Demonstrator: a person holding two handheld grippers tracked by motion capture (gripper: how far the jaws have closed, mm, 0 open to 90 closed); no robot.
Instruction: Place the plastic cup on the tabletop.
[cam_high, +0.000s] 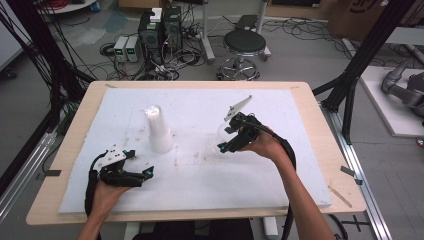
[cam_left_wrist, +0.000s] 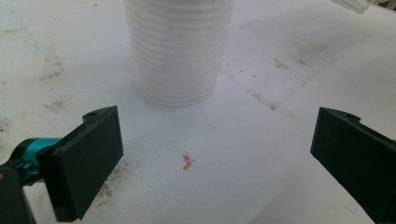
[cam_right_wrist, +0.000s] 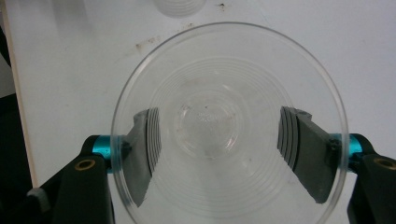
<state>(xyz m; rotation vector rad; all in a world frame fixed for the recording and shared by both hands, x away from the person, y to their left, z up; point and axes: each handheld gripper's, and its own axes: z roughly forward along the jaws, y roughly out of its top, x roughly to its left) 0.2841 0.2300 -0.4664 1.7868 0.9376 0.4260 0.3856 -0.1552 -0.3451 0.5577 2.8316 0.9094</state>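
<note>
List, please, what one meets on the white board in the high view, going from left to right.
left gripper → stack of clear cups → right gripper, which holds a single clear cup.

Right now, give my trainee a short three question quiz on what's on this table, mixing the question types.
1. True or false: the left gripper is shut on the stack of cups.
2. Which gripper has the single clear cup between its jaws? A) left gripper B) right gripper C) neither
3. Fill in: the cup stack stands on a white ____ sheet that covers the wooden table.

Key
1. False: its jaws are open and the stack stands ahead of them, untouched.
2. B: the jaws sit on either side of the cup.
3. Foam, going by its look.
</note>
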